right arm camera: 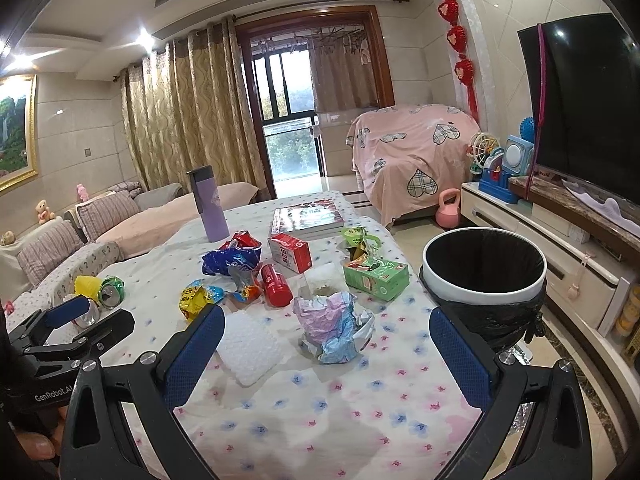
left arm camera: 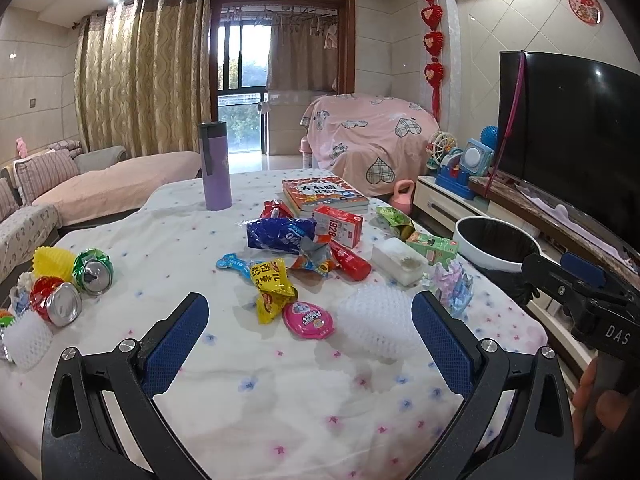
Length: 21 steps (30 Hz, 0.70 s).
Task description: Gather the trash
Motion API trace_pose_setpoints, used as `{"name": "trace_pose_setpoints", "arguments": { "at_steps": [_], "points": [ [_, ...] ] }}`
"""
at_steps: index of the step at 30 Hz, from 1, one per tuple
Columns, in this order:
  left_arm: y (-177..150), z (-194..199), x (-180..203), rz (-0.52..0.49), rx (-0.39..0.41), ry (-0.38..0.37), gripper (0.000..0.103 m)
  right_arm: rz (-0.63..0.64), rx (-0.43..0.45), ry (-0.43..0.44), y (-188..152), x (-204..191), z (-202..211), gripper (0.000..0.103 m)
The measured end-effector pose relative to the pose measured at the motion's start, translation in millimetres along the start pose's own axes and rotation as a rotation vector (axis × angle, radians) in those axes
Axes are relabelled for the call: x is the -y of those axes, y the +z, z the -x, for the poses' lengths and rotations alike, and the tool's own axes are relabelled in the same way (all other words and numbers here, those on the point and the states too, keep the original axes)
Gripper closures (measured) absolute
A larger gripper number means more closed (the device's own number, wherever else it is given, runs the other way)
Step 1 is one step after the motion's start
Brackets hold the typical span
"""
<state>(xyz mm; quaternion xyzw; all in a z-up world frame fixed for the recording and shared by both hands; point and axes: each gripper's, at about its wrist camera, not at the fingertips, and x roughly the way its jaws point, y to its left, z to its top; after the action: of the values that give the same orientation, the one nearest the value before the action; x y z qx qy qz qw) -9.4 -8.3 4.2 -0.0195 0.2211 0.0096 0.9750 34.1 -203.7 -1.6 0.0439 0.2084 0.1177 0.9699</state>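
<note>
Trash spread over the flowered tablecloth (left arm camera: 280, 420), mostly mid-table. White foam net (left arm camera: 370, 326) nearest, lying flat, just inside the left gripper's right finger in the left wrist view; same net (right arm camera: 248, 350) next to the right gripper's left finger in the right wrist view, not clearly touching. Crumpled pastel paper wad (right arm camera: 334, 326) just right of the net, sitting between the right gripper's fingers in that view, contact not visible. Behind these: yellow snack wrapper (left arm camera: 272, 286), round pink lid (left arm camera: 308, 318), blue chip bag (left arm camera: 280, 234), red tube (left arm camera: 352, 262), red-and-white carton (left arm camera: 340, 226), green box (right arm camera: 376, 278), white foam tray (left arm camera: 398, 260). Far left edge: two crushed cans (left arm camera: 76, 284), yellow foam cup-shape (left arm camera: 52, 262), another white net (left arm camera: 26, 342).

Not trash, at the back: purple tumbler (left arm camera: 216, 166) upright, book (left arm camera: 324, 194) flat.

Bin (right arm camera: 484, 268) with black liner, off the table's right edge, standing on the floor, open top, looks empty as far as visible.

Left gripper (left arm camera: 310, 344): jaws spread wide, holding nothing, hovering low over the near table. Right gripper (right arm camera: 326, 358): jaws spread wide, holding nothing, near the table's right corner beside the bin. Fingers of a hand (left arm camera: 592, 412) visible on the right gripper's handle.
</note>
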Motion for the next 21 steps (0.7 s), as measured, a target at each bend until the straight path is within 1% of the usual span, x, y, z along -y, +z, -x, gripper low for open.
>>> {"name": "trace_pose_setpoints", "arguments": {
  "at_steps": [21],
  "points": [
    [-2.2,-3.1,2.6,-0.007,-0.013,-0.007,0.000,-0.006,-0.005,0.008,-1.6,-1.1,-2.4,0.000]
  ]
}}
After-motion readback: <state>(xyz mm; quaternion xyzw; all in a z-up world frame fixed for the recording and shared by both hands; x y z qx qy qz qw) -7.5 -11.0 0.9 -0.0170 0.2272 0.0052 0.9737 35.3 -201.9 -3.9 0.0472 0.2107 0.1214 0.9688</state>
